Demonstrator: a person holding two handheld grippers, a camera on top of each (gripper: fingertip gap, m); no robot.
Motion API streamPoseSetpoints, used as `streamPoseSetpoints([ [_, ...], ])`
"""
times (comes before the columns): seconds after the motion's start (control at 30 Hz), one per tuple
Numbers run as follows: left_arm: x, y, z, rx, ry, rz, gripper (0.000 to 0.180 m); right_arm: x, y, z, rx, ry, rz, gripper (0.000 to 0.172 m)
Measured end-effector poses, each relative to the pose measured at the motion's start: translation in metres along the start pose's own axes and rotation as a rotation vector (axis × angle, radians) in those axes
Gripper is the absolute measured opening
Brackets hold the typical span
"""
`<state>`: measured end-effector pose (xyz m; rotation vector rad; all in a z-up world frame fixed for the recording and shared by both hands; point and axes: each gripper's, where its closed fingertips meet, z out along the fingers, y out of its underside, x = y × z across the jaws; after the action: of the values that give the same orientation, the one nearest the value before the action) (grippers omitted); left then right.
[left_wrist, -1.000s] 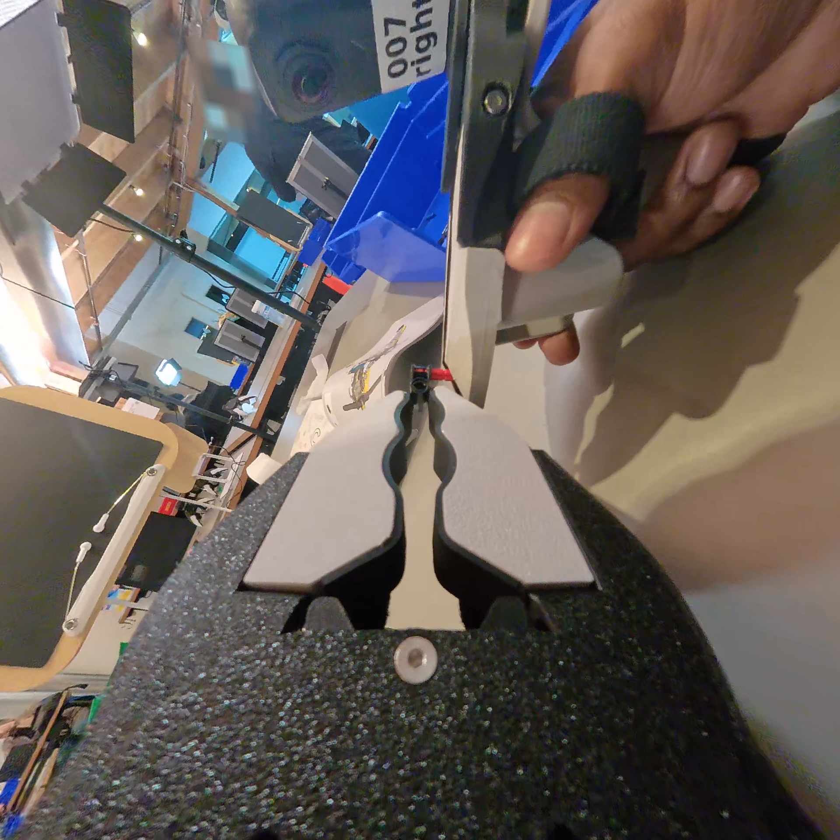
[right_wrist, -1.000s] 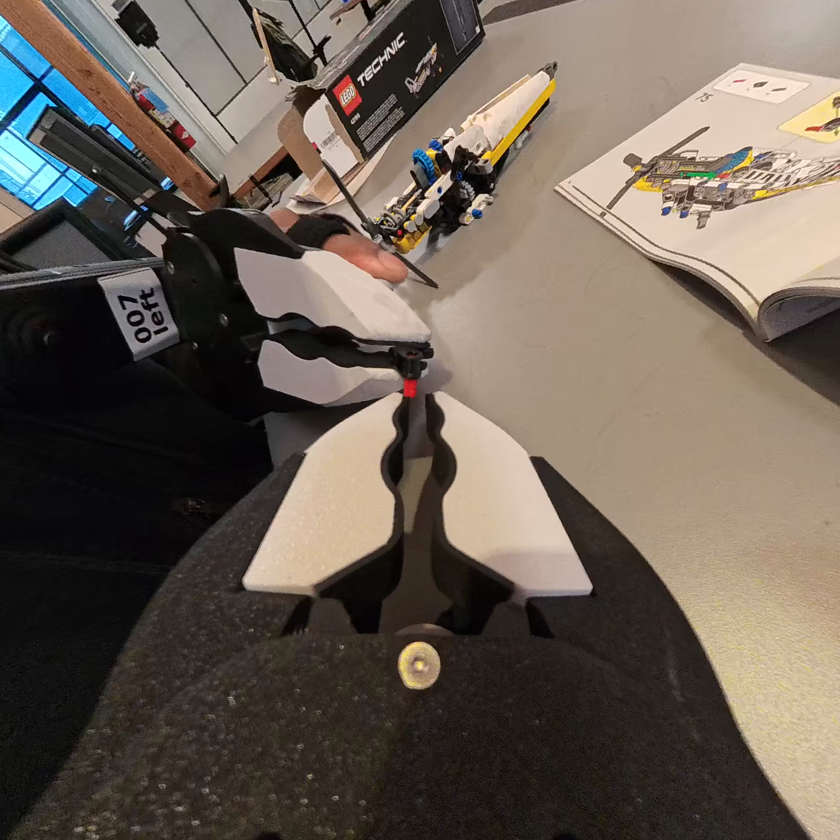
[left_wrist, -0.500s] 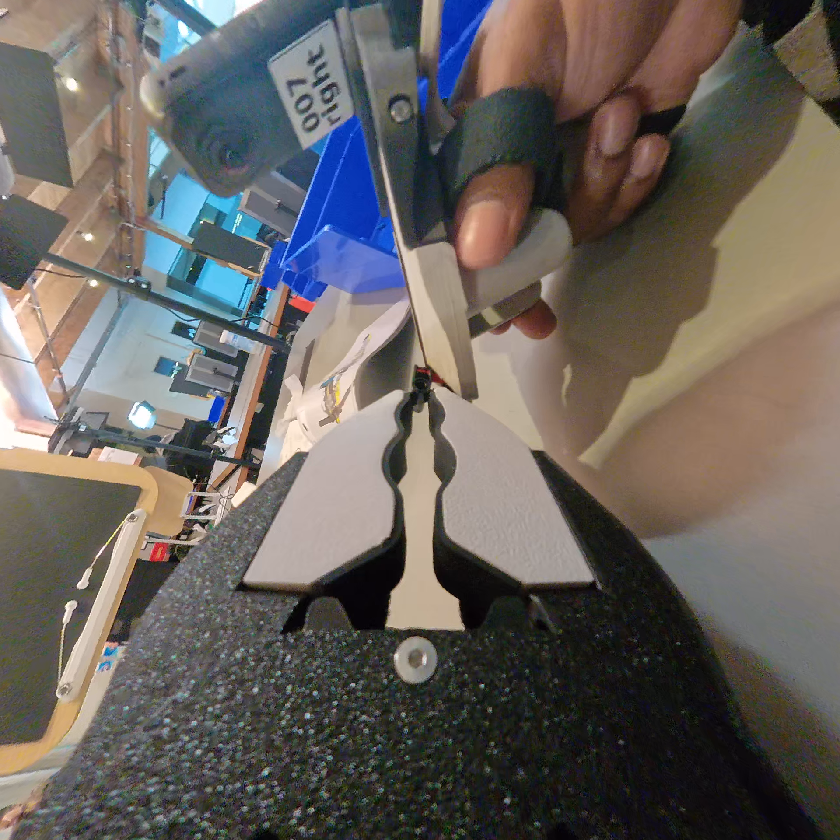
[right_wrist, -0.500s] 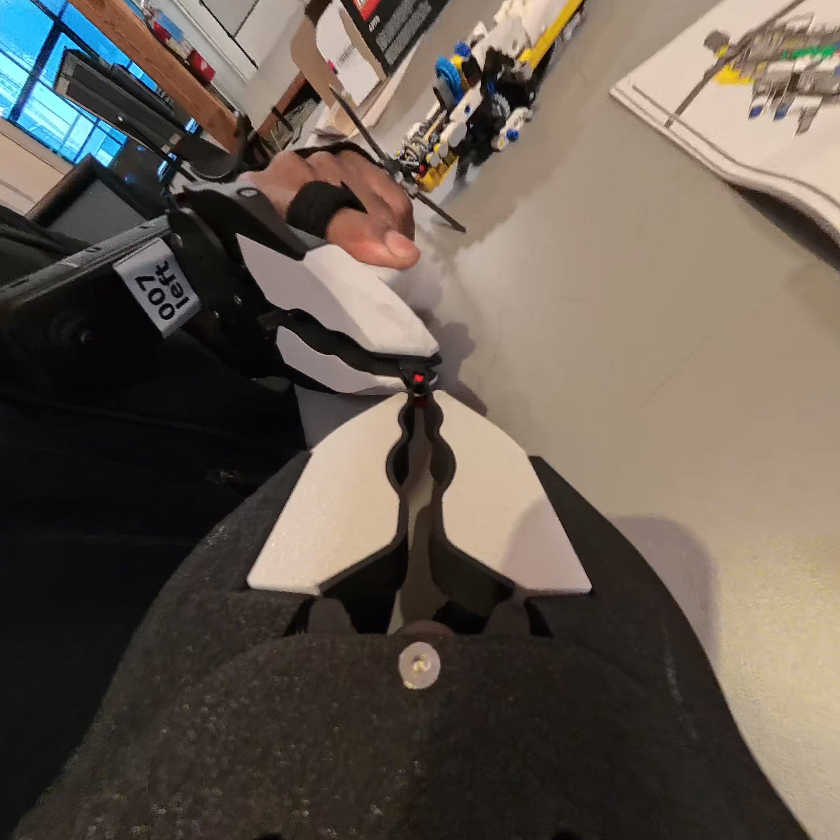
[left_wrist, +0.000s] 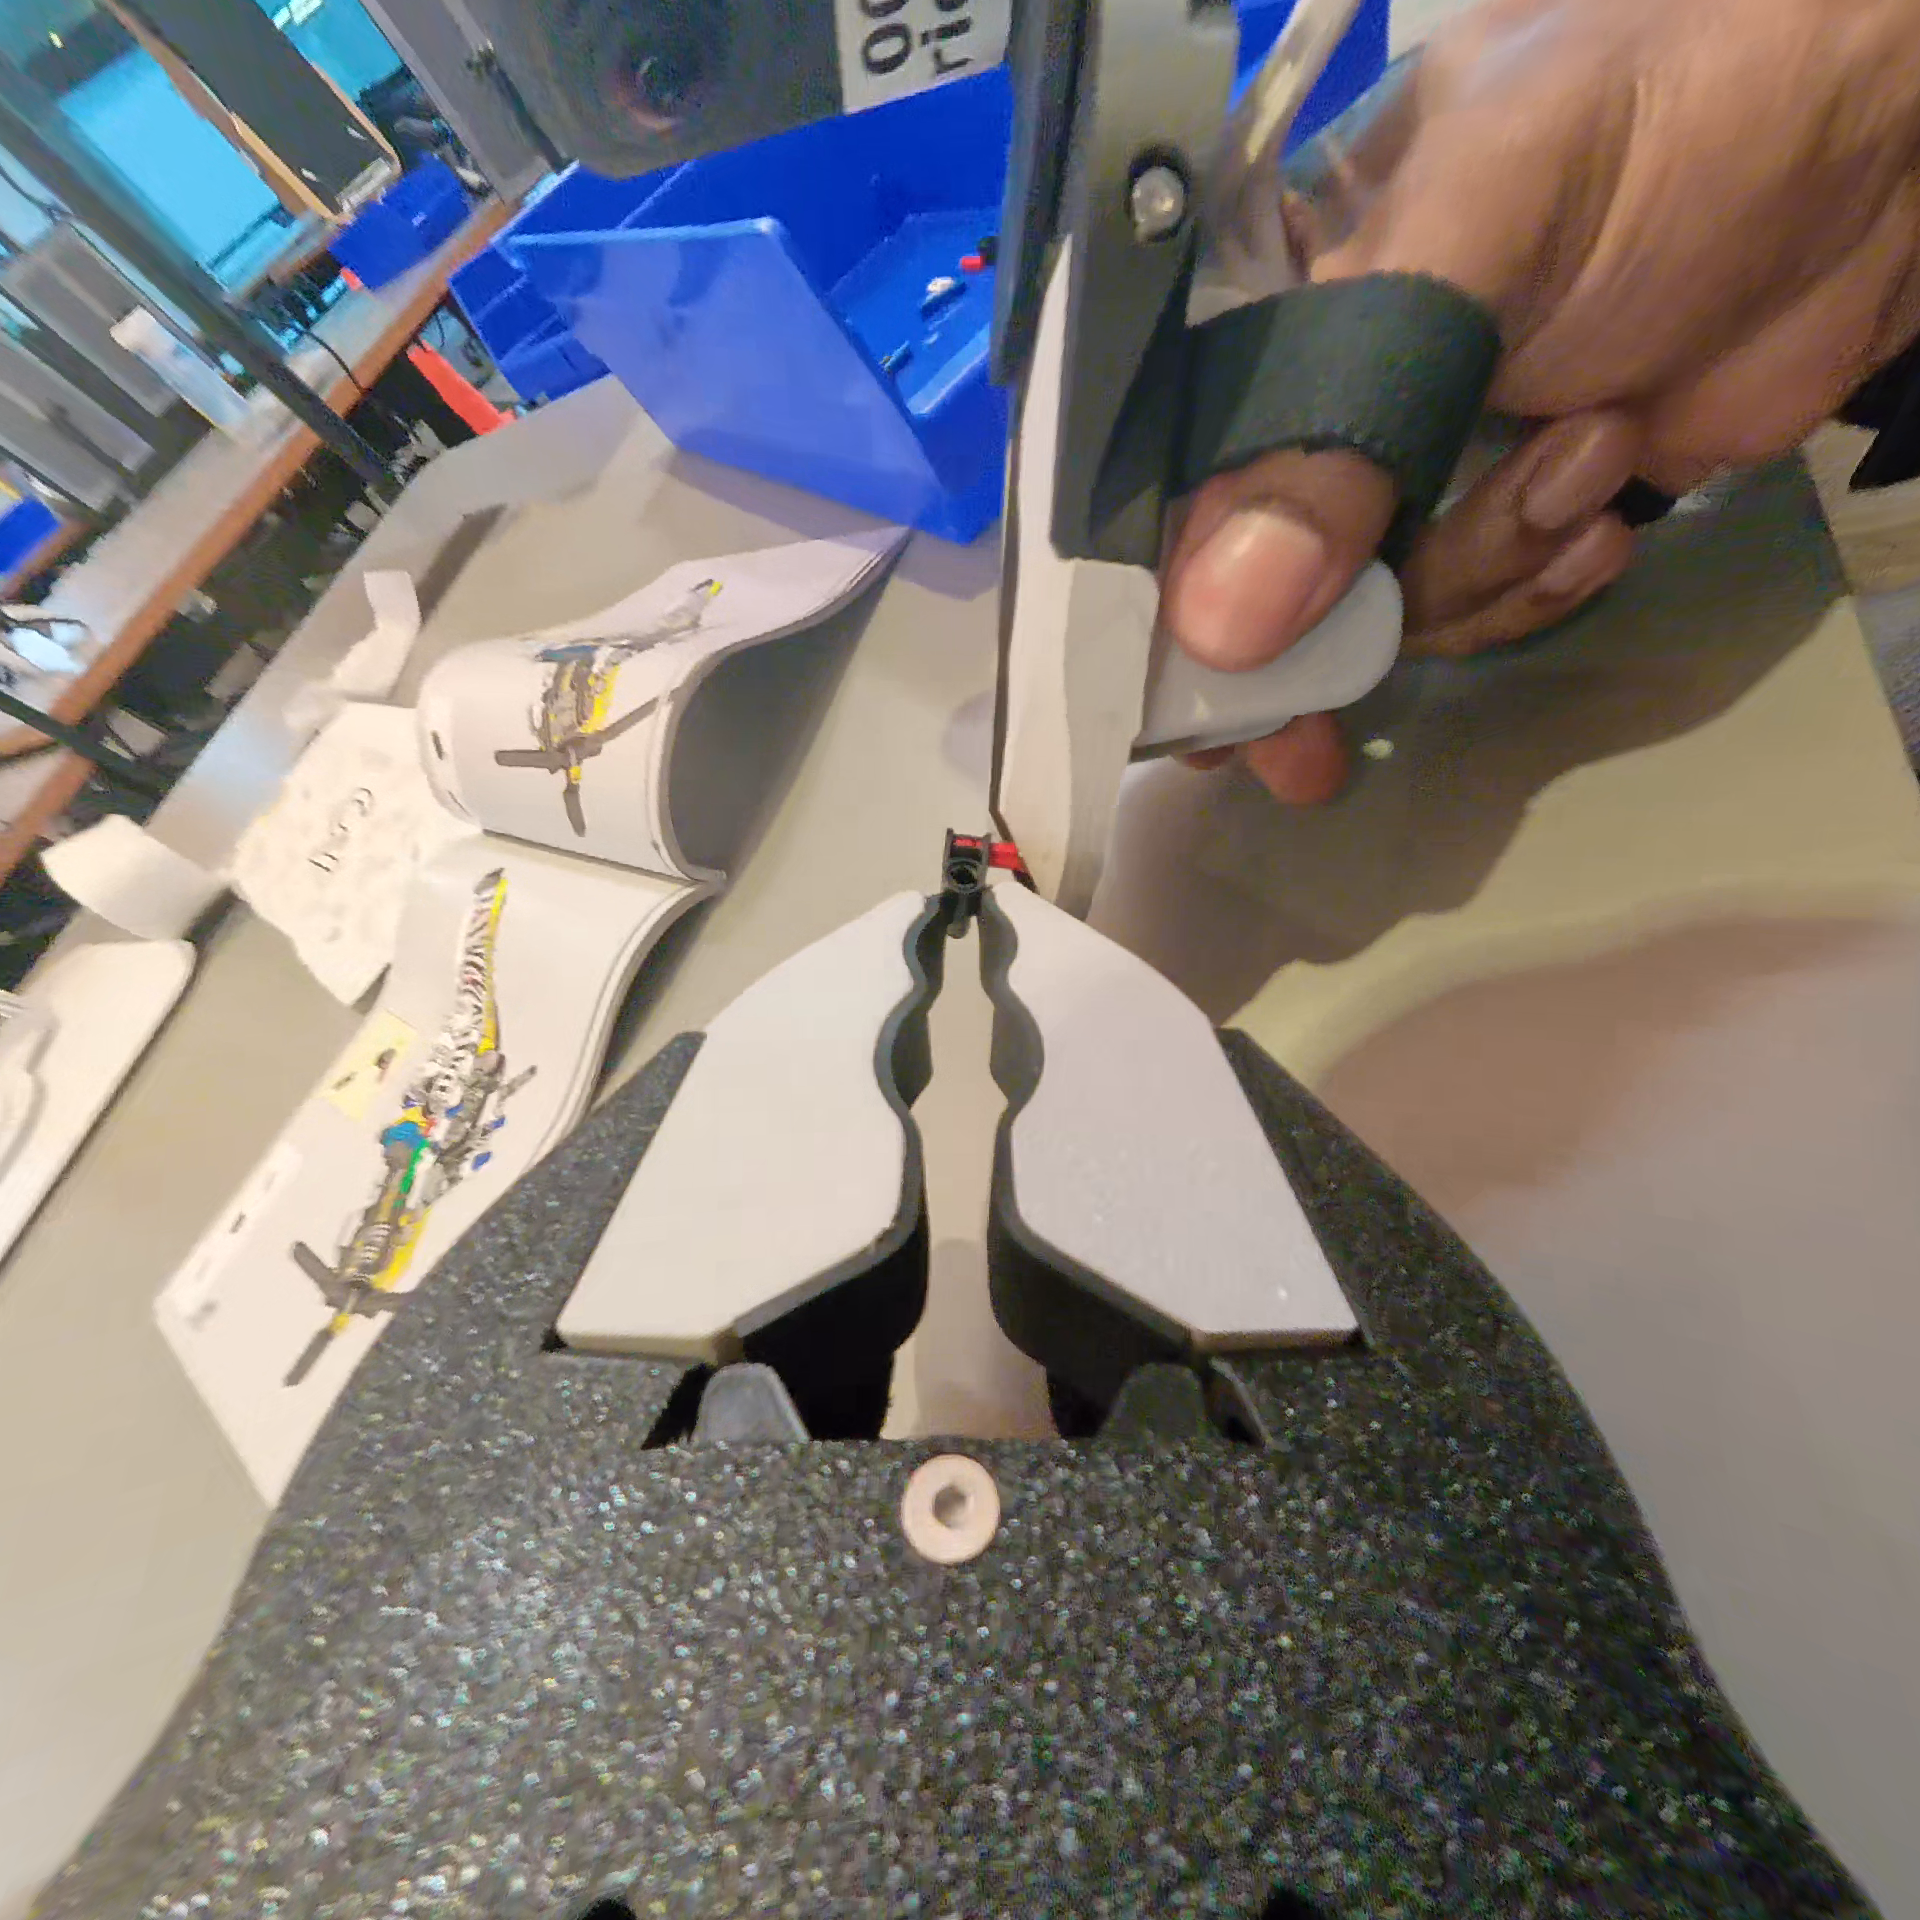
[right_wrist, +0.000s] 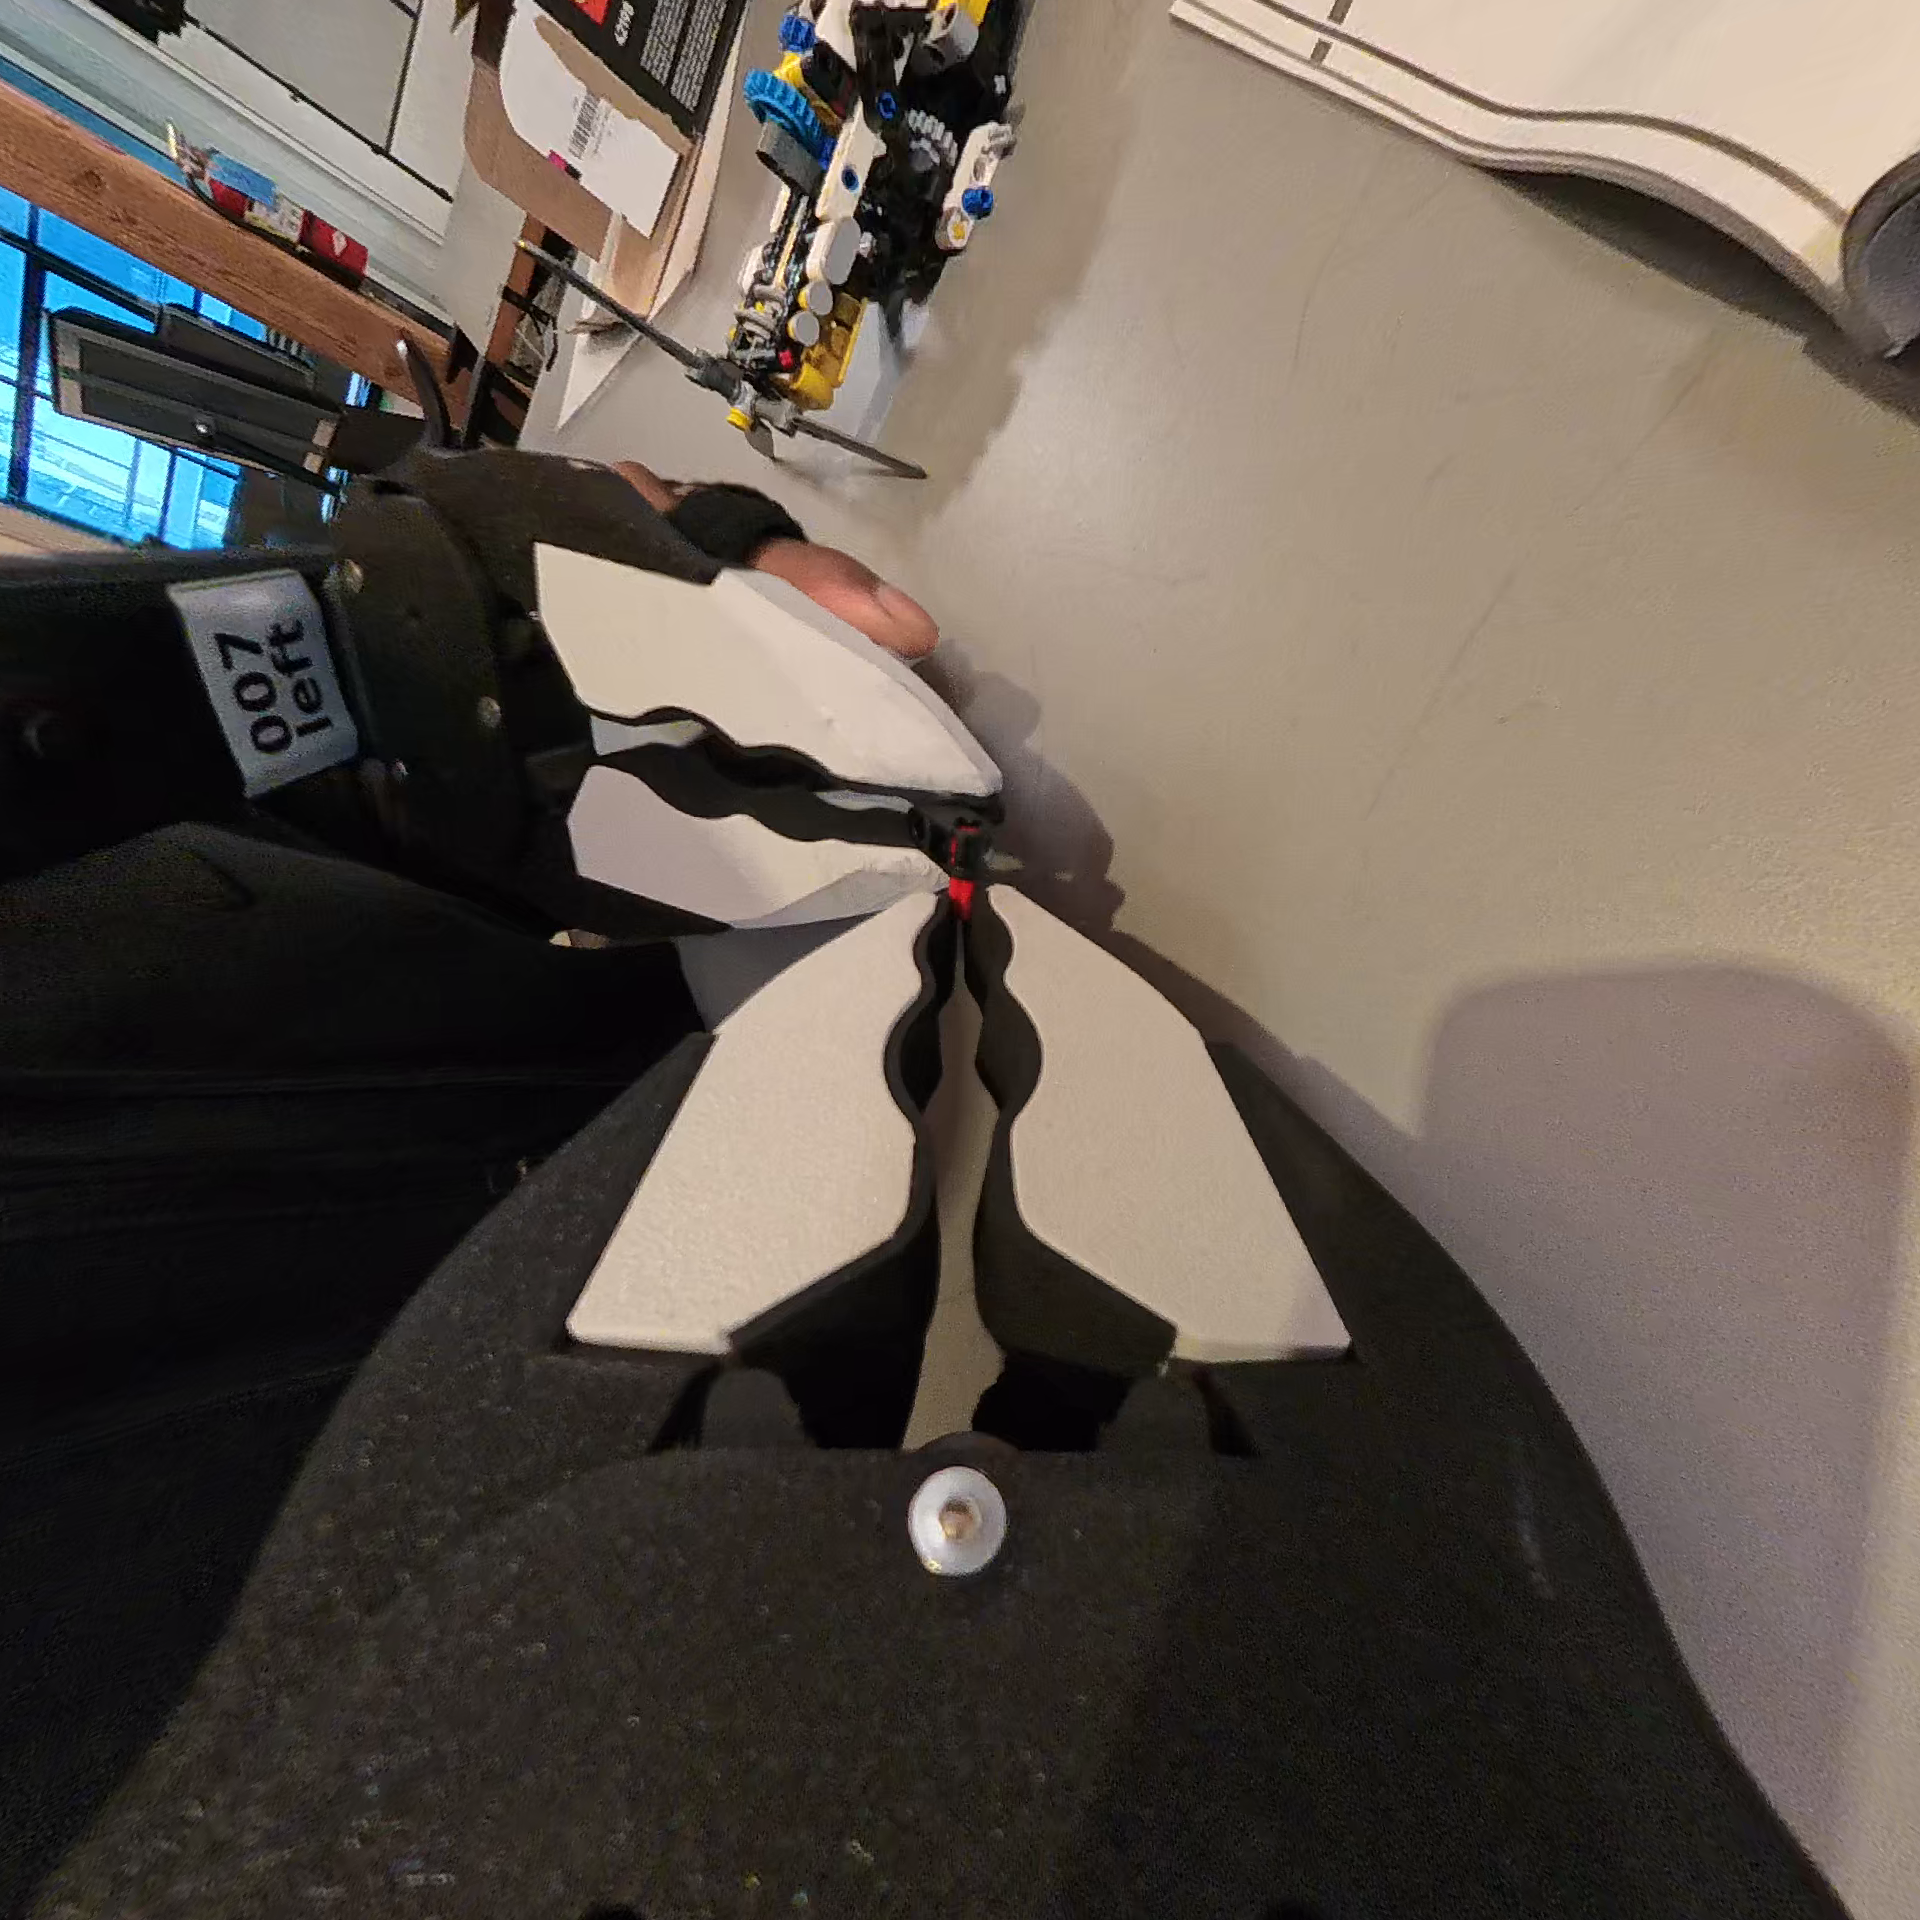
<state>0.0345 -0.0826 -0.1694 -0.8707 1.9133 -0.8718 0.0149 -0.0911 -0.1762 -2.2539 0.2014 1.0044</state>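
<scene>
We see bare grey counter (right_wrist: 1455, 623) stretching right of both grippers, an open instruction booklet (left_wrist: 540, 997) near its left edge and blue bins (left_wrist: 748, 343) behind. A partly built toy helicopter (right_wrist: 862, 187) is cut off at the frame's top. The left gripper (left_wrist: 961, 909) pinches a small black connector (left_wrist: 961, 868); the right gripper (right_wrist: 961, 904), jaws nearly closed, grips a red pin (right_wrist: 961, 896) seated in that connector, above the counter.
</scene>
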Motion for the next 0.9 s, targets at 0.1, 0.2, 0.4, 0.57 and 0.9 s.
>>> streamPoseSetpoints([
  [0.1, 0.0, 0.001, 0.001, -0.004, 0.017, -0.059, 0.008, 0.001, -0.001, 0.0, 0.004, 0.017, -0.002, 0.002],
  [0.2, -0.002, 0.002, 0.002, -0.009, 0.01, -0.086, 0.008, 0.003, -0.002, 0.0, 0.016, 0.036, 0.002, 0.002],
  [0.4, -0.007, 0.003, 0.002, -0.019, 0.006, -0.142, 0.008, 0.005, -0.007, 0.001, 0.058, 0.095, 0.005, 0.002],
  [0.57, -0.008, 0.006, 0.004, -0.044, 0.005, -0.164, 0.008, 0.01, -0.008, 0.001, 0.078, 0.189, -0.02, 0.002],
  [0.9, -0.056, 0.028, -0.015, -0.047, -0.155, -0.382, 0.007, 0.032, 0.006, -0.018, 0.092, 0.325, 0.079, 0.0],
])
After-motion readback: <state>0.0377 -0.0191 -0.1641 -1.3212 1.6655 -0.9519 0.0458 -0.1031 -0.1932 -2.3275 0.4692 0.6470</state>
